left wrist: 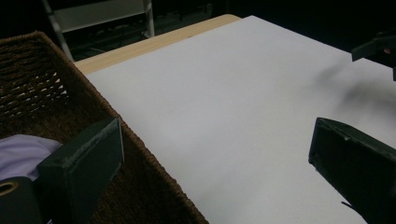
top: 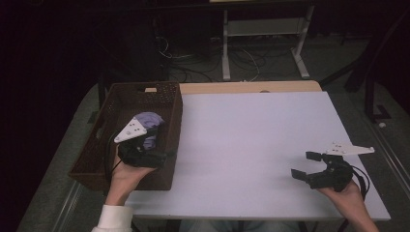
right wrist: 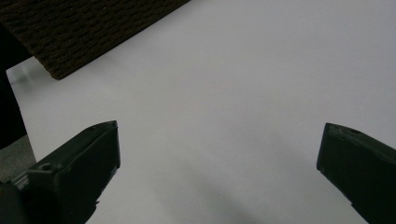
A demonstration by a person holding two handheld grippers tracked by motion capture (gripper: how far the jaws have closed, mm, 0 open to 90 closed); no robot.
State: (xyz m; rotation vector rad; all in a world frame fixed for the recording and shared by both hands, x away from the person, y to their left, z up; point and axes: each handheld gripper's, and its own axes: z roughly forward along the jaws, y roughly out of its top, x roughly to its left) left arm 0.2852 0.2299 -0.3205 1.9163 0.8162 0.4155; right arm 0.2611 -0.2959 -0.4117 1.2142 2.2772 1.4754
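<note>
A brown wicker basket [top: 121, 99] stands at the table's left edge with a lavender cloth [top: 150, 120] lying inside it. My left gripper [top: 159, 153] hovers over the basket's near right wall, open and holding nothing. In the left gripper view the open left gripper [left wrist: 215, 163] has one jaw over the basket [left wrist: 42, 84], beside the cloth [left wrist: 21, 156], and the other over the white table. My right gripper [top: 303, 165] is open above the table's front right, pointing left. The right gripper [right wrist: 215, 158] has bare white tabletop between its jaws and the basket [right wrist: 84, 28] far off.
The white tabletop [top: 251, 140] stretches between the basket and the right gripper, with a wooden strip [top: 241, 87] along its far edge. Beyond it are a white desk frame [top: 261, 43] and floor cables. The other gripper [left wrist: 378, 46] shows at the left gripper view's top right.
</note>
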